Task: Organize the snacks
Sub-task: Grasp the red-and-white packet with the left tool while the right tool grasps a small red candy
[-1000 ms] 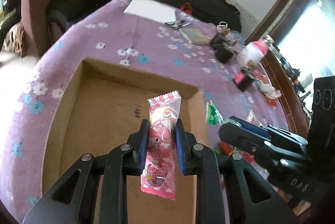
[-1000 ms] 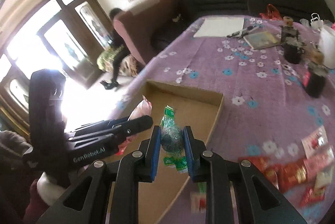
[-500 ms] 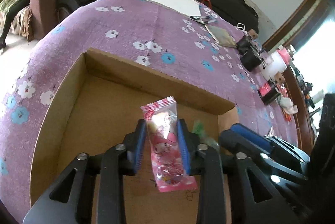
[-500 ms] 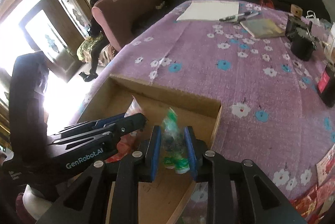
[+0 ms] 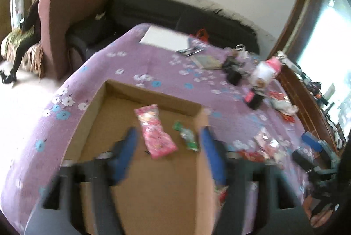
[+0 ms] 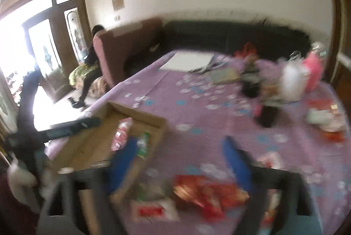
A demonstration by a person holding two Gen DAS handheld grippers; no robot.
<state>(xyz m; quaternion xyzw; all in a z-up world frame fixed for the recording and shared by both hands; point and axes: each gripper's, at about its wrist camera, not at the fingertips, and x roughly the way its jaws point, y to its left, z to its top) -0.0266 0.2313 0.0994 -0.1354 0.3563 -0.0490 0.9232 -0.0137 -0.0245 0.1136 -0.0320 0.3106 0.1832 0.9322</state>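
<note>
red snack packets (image 6: 210, 193) blurred, labels unreadable

One cardboard box (image 5: 151, 99) stood at the table's near-left corner. It held two snacks: one pink packet (image 5: 154, 131), one green candy (image 5: 187, 136). Loose red packets (image 6: 208, 193) were too blurred to count.
</note>
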